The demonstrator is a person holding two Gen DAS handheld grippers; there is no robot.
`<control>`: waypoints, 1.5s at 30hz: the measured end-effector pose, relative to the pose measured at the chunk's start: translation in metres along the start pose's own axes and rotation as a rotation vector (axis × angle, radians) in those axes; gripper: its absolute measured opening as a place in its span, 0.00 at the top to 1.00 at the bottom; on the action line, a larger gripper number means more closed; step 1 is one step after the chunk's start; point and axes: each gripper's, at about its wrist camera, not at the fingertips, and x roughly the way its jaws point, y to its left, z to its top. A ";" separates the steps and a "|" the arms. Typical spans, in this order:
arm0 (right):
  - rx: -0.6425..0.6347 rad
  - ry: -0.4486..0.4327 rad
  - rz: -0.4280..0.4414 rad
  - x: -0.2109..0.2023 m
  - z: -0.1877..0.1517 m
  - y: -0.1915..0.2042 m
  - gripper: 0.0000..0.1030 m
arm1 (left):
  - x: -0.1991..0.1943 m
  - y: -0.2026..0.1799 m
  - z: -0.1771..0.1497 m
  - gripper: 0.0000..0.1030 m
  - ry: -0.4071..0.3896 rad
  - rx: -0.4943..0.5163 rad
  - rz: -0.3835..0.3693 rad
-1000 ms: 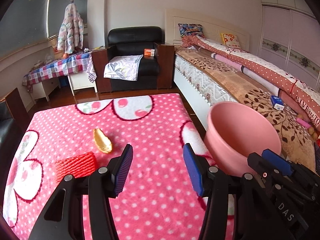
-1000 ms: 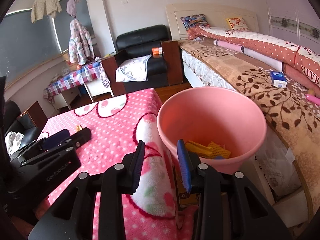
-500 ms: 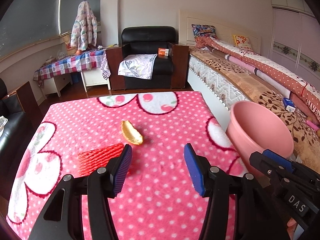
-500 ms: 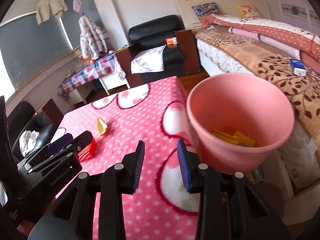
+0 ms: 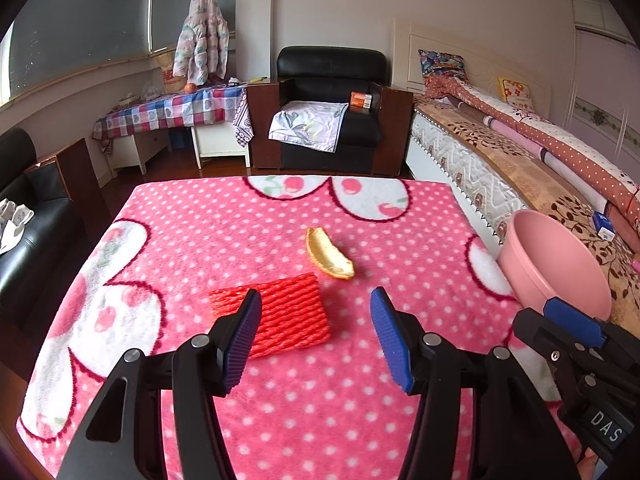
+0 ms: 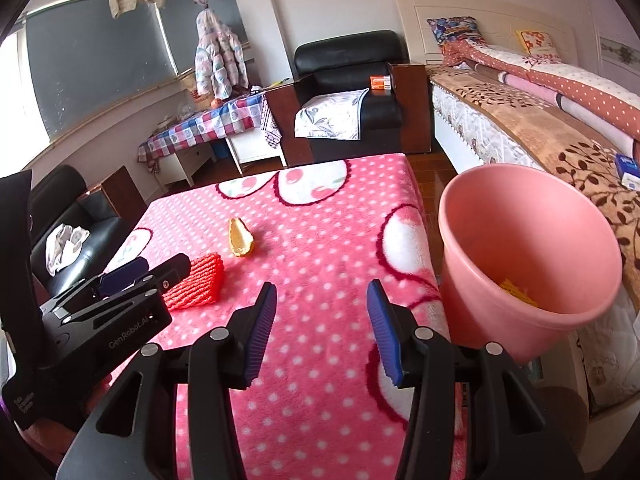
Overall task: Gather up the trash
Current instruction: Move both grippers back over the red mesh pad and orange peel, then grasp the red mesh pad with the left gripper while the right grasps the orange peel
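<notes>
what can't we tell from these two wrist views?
- Pink bucket contents: right wrist view shows only a yellow scrap; the near wall hides the rest. In the left wrist view the inside bottom is out of sight.
- Red foam net: its near left edge is covered by the left tool finger.
- Bucket base: hidden below the table edge in both views.
- Orange box on the armchair: label too small to read.

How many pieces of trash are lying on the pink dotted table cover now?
2. A red foam net sleeve lies near the left gripper, and a curved yellow fruit peel lies just beyond it. Yellow scraps sit inside the pink plastic bucket; more may be hidden there.
</notes>
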 end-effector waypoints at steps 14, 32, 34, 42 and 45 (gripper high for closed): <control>-0.042 0.030 0.043 0.026 0.011 0.016 0.54 | 0.009 0.050 -0.008 0.46 0.015 0.073 -0.023; -0.070 0.078 0.060 0.063 0.022 0.027 0.54 | 0.068 0.052 -0.007 0.39 0.250 0.107 -0.031; -0.082 0.083 0.069 0.068 0.026 0.032 0.54 | 0.069 0.051 -0.007 0.39 0.254 0.113 -0.022; -0.125 0.122 0.083 0.097 0.032 0.051 0.54 | 0.065 0.038 -0.009 0.73 0.255 0.181 -0.048; -0.131 0.142 0.087 0.108 0.033 0.055 0.54 | 0.060 0.035 -0.010 0.91 0.251 0.198 -0.074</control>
